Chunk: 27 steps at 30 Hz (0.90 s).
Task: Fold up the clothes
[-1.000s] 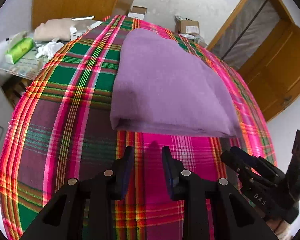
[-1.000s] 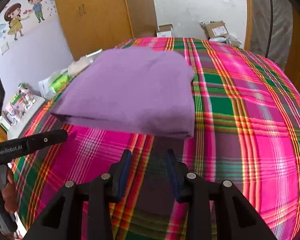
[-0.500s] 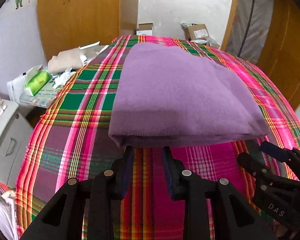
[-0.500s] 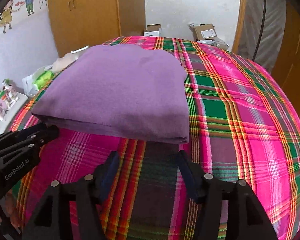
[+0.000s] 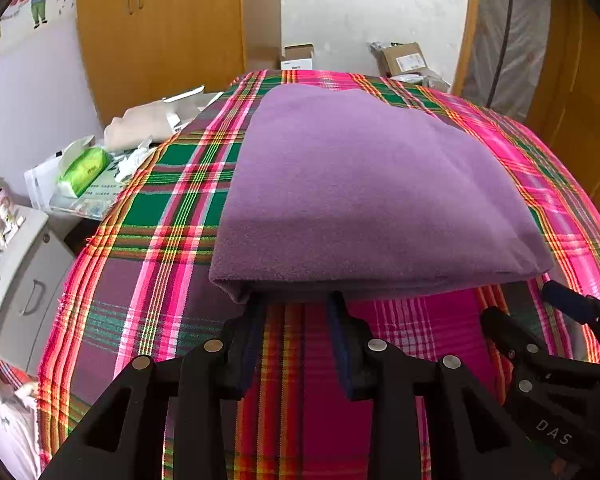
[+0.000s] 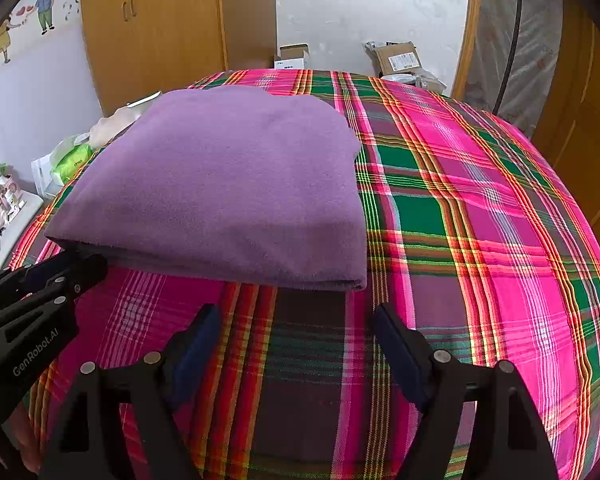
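A folded purple garment (image 5: 364, 184) is lying on the pink-and-green plaid bed cover (image 6: 480, 208), toward its left side. The left tongs (image 5: 296, 304) are sitting narrowly parted, tips touching the garment's near-left edge, gripping nothing. The right tongs (image 6: 296, 316) are gaping wide just short of the near-right corner.

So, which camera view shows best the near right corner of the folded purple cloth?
The right wrist view: the corner of the purple cloth lies whole and unobstructed on the plaid cover, ahead of the open right gripper. The left wrist view shows that corner only far to the side, near the right gripper's fingertips.
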### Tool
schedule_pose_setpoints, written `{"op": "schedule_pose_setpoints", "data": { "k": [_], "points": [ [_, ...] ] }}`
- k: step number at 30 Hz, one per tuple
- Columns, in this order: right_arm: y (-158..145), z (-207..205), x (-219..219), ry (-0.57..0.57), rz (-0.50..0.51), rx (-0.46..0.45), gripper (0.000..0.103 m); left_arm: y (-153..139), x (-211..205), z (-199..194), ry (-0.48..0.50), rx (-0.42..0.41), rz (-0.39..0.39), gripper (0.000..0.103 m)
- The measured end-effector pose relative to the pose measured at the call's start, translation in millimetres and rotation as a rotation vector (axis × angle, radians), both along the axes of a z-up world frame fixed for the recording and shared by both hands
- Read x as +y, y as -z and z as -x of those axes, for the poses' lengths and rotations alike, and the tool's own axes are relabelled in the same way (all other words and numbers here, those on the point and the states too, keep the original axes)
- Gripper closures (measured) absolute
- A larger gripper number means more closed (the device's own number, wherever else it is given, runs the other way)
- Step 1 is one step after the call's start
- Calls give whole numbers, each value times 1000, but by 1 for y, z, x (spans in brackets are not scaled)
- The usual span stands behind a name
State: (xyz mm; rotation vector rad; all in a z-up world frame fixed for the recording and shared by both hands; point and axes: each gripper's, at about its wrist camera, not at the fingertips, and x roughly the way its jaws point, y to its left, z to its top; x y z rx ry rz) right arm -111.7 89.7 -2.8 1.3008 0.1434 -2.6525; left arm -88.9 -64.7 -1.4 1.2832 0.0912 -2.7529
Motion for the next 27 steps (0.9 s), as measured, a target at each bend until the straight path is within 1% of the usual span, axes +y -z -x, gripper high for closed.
{"op": "schedule_pose_setpoints", "data": {
  "k": [3,15,27],
  "points": [
    [0,-1,0,-1,0,0,24,0,2,0,0,-2,12,70],
    [0,0,-1,-7,-1,0,24,-1,1,1,-6,-2,4,70],
    [0,0,2,-15,-2,-1,23,-1,2,1,-40,-2,0,69]
  ]
}}
